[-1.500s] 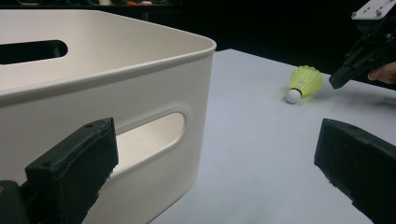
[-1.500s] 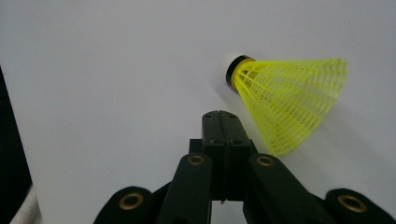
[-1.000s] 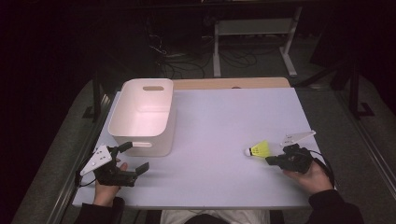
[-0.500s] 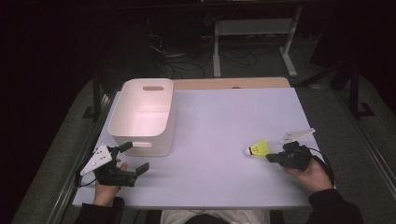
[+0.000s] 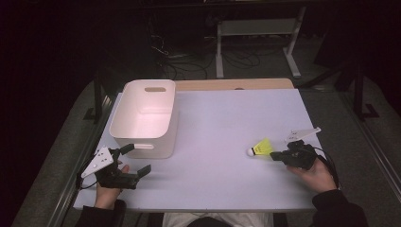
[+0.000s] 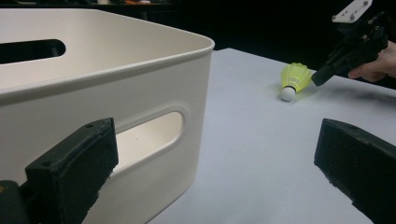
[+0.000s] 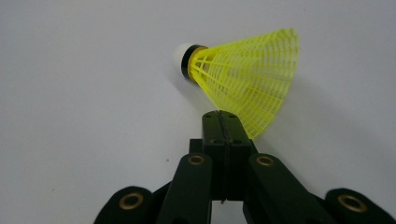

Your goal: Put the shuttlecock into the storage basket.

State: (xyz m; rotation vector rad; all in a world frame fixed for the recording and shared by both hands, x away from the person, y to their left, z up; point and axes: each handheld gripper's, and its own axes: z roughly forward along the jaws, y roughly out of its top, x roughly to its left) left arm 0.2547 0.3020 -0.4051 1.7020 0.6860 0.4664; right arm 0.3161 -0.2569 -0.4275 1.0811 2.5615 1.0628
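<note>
The shuttlecock (image 5: 260, 148) lies on its side on the white table (image 5: 227, 127), toward the right near edge, its white cork tip pointing left and its yellow mesh skirt flaring to the right. In the right gripper view the shuttlecock (image 7: 243, 70) lies just ahead of the jaw tips, with the skirt's lower rim touching or almost touching them; whether the rim is pinched I cannot tell.

The right claw (image 5: 276, 154) is fully closed, its two jaws pressed flat together with no gap between them, as the right gripper view (image 7: 222, 116) shows. It points left at the skirt, low over the table, held by the person's right hand (image 5: 314, 172). From the left gripper view the same claw (image 6: 322, 74) comes in from the right with its tip at the skirt of the shuttlecock (image 6: 293, 80).

Well apart, at the table's left near corner, the left claw (image 5: 136, 160) stands wide open with nothing between its jaws, held in the left hand (image 5: 109, 189). Just beyond it sits a white bin (image 5: 142, 142) with handle cutouts, one jaw close to the bin's near wall (image 6: 93, 88).
</note>
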